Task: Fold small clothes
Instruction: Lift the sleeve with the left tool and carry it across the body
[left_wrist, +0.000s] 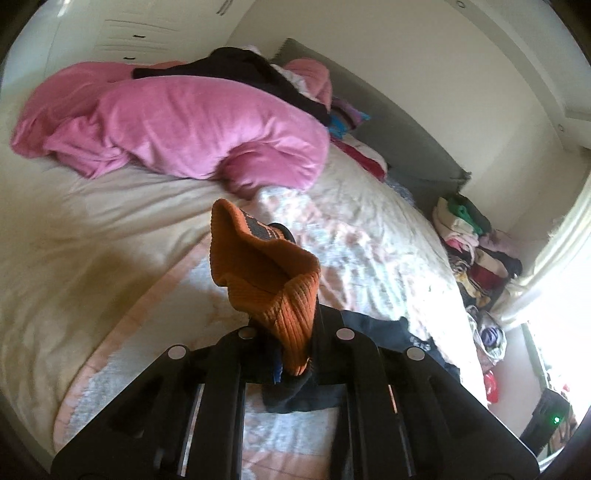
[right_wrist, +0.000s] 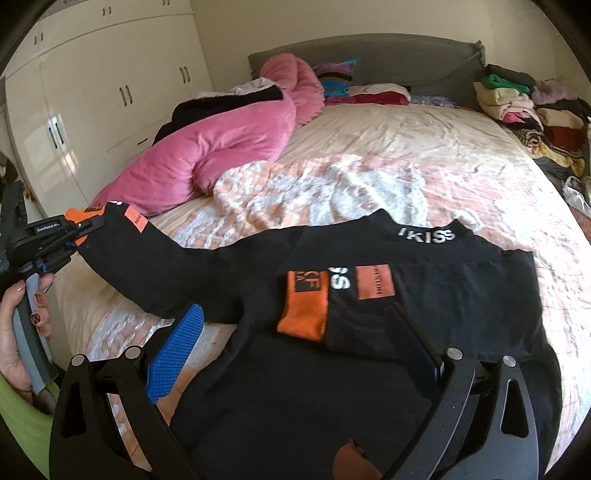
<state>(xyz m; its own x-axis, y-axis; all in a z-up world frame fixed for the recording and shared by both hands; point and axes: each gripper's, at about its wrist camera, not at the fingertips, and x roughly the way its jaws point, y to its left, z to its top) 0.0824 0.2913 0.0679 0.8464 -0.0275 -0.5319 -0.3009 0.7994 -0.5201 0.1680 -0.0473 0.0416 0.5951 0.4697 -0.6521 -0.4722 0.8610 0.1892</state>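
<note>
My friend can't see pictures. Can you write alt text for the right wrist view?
A black top with orange cuffs lies on a bed; the left gripper lifts one sleeve by its cuff. The right gripper hovers over it, jaws open, near a pink blanket.

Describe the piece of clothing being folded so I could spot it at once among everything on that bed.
Start at the big bed, past the pink duvet bunched on its left side. On the patterned blanket nearest the camera lies a black top. Unlike the piles beside the bed, it has orange cuffs and white lettering at the neck, and the left gripper holds one sleeve cuff up.
</note>
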